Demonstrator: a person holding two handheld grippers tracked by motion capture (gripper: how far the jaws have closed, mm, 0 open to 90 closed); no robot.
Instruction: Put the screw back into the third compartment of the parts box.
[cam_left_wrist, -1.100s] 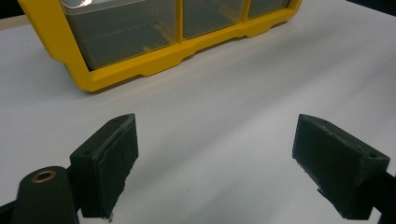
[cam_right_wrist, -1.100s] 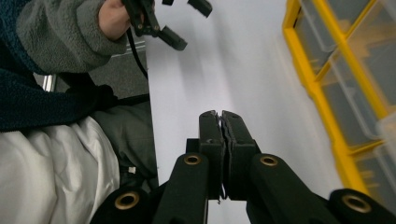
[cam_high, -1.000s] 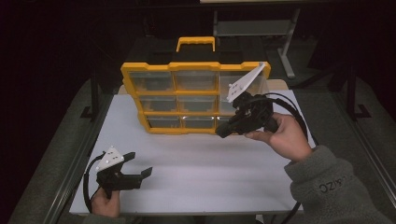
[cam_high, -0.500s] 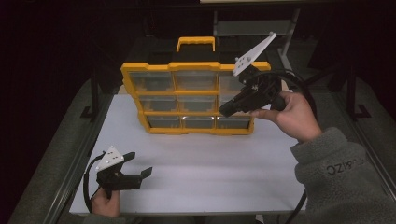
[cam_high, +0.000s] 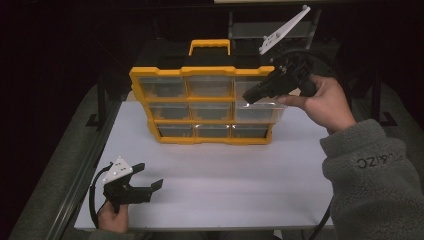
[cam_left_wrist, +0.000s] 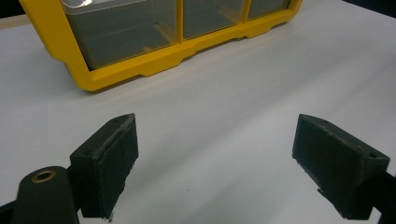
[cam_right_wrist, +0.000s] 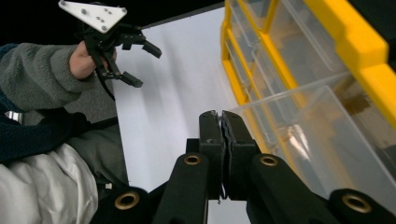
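Note:
A yellow organizer (cam_high: 202, 71) with clear drawers stands upright at the back of the white table (cam_high: 225, 180). Its middle-right drawer (cam_high: 262, 112) sticks out from the frame. My right gripper (cam_high: 247, 97) hovers in front of the top-right drawer, just above that pulled-out one, its jaws shut with nothing between them. In the right gripper view the closed gripper (cam_right_wrist: 222, 117) points past the open clear drawer (cam_right_wrist: 303, 130). My left gripper (cam_high: 150, 176) rests low at the table's front left, open and empty. In the left gripper view, its pads (cam_left_wrist: 109, 158) stand wide before the organizer's bottom edge (cam_left_wrist: 140, 70).
The organizer has a yellow carry handle (cam_high: 210, 46) on top. The table's left edge runs along a metal rail (cam_high: 82, 175). The other hand with the left gripper (cam_right_wrist: 135, 60) appears far off in the right gripper view. Bare white tabletop lies between the two grippers.
My right gripper has risen and moved back, from the organizer's lower right drawers to the top-right drawer. The left gripper has stayed still.

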